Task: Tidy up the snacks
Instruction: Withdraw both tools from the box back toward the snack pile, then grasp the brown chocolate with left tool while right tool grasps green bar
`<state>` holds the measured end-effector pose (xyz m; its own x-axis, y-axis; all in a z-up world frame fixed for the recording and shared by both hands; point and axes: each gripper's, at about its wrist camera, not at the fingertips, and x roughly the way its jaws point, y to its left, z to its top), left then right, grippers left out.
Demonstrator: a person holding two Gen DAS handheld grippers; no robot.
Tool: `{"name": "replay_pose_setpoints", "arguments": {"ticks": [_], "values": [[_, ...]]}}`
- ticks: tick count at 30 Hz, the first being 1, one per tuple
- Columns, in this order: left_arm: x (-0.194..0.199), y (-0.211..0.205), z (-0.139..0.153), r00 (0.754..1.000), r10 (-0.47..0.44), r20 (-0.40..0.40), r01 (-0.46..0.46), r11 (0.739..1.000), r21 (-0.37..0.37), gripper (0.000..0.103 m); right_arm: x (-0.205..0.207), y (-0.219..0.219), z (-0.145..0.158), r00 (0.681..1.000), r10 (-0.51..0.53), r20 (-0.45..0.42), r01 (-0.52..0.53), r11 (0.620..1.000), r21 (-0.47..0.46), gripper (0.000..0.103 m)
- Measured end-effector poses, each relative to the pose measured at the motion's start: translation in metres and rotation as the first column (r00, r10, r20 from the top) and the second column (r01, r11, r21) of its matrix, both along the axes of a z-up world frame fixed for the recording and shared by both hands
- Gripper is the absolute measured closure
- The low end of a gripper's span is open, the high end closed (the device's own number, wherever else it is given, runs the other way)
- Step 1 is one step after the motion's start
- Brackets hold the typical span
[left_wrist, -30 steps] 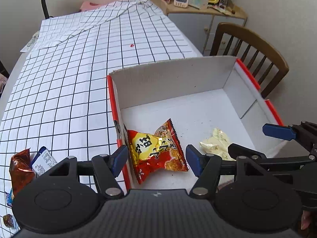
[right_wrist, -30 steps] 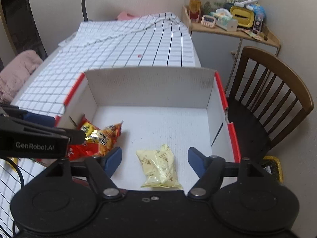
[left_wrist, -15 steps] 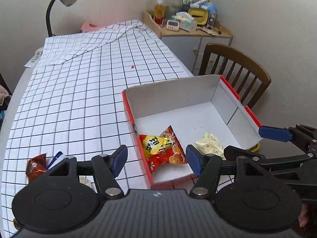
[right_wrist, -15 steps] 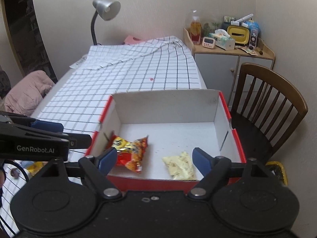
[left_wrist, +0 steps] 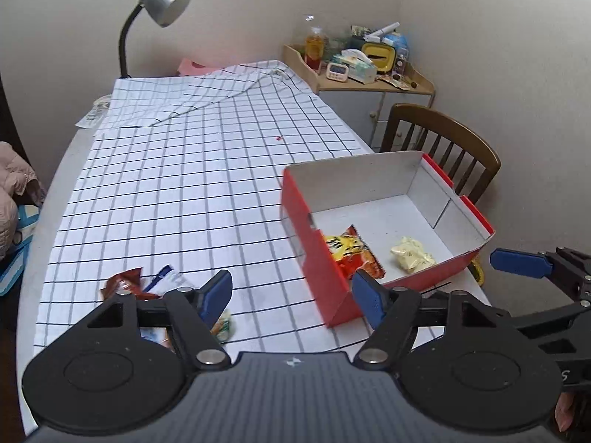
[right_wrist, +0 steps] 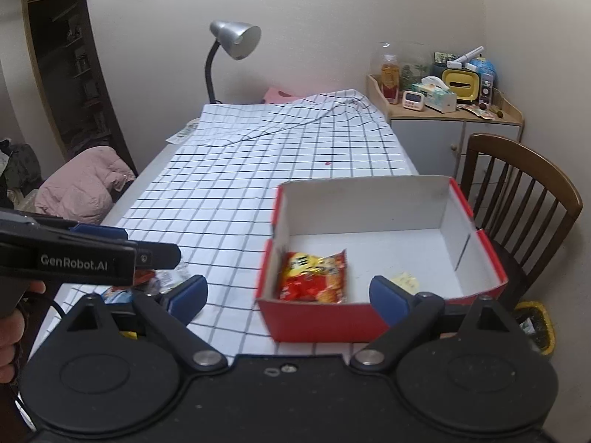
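A red box with a white inside (left_wrist: pixel 317 254) (right_wrist: pixel 354 321) stands at the table's near right corner. In it lie a red and yellow snack bag (left_wrist: pixel 349 251) (right_wrist: pixel 314 277) and a pale yellow snack bag (left_wrist: pixel 412 254) (right_wrist: pixel 404 280). Several loose snack packets (left_wrist: pixel 140 284) (right_wrist: pixel 162 280) lie on the checked cloth to the left of the box. My left gripper (left_wrist: pixel 291 295) is open and empty, above the cloth beside the box. My right gripper (right_wrist: pixel 288 295) is open and empty, in front of the box.
A checked cloth (left_wrist: pixel 184 170) covers the long table. A wooden chair (left_wrist: pixel 443 147) (right_wrist: pixel 517 192) stands right of the box. A desk lamp (left_wrist: pixel 155 11) is at the far end. A cluttered cabinet (right_wrist: pixel 443 118) is in the corner.
Both grippers have pulled back and up away from the box, still open. The left gripper has shifted left, bringing the loose packets into view.
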<state>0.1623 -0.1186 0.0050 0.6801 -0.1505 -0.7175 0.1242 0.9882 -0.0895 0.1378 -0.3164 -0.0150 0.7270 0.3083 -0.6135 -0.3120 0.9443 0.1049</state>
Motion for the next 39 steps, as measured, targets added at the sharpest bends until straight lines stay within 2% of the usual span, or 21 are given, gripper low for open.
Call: {"name": "replay_pose_setpoints", "arguments": {"ticks": [4,8,10,15,19,23,30,39], "values": [[-0.018,0.019,-0.001,1.0,0.004,0.013,-0.004,1.0,-0.008,0.023,-0.017,0.017,-0.003,1.0,-0.008,0.003,0.008,1.0,0.001,0.007],[-0.033,0.037,-0.002,1.0,0.007,0.02,-0.007,1.0,-0.03,0.023,-0.031,0.033,-0.007,1.0,-0.012,0.01,0.012,1.0,-0.001,0.001],[-0.041,0.044,-0.004,1.0,0.008,0.026,-0.007,0.999,-0.034,0.019,-0.037,0.04,-0.01,1.0,-0.012,0.01,0.012,1.0,0.005,0.001],[-0.058,0.066,-0.011,1.0,0.019,0.021,-0.018,0.999,-0.045,0.018,-0.05,0.057,-0.02,1.0,-0.019,-0.005,0.019,1.0,0.016,0.001],[-0.067,0.089,-0.021,0.999,0.043,0.009,-0.042,0.996,-0.08,0.003,-0.06,0.069,-0.033,0.999,-0.027,-0.027,0.028,0.999,0.017,0.001],[-0.071,0.114,-0.034,0.994,0.104,-0.017,-0.105,0.99,-0.092,0.001,-0.067,0.084,-0.052,0.997,-0.051,-0.059,0.051,0.999,-0.003,0.001],[-0.076,0.157,-0.062,0.975,0.216,-0.06,-0.219,0.974,-0.052,0.001,-0.074,0.098,-0.092,0.989,-0.099,-0.109,0.092,0.994,-0.065,0.001],[-0.074,0.208,-0.105,0.927,0.347,-0.144,-0.353,0.936,-0.013,0.001,-0.072,0.112,-0.138,0.961,-0.156,-0.227,0.134,0.985,-0.112,0.004]]}}
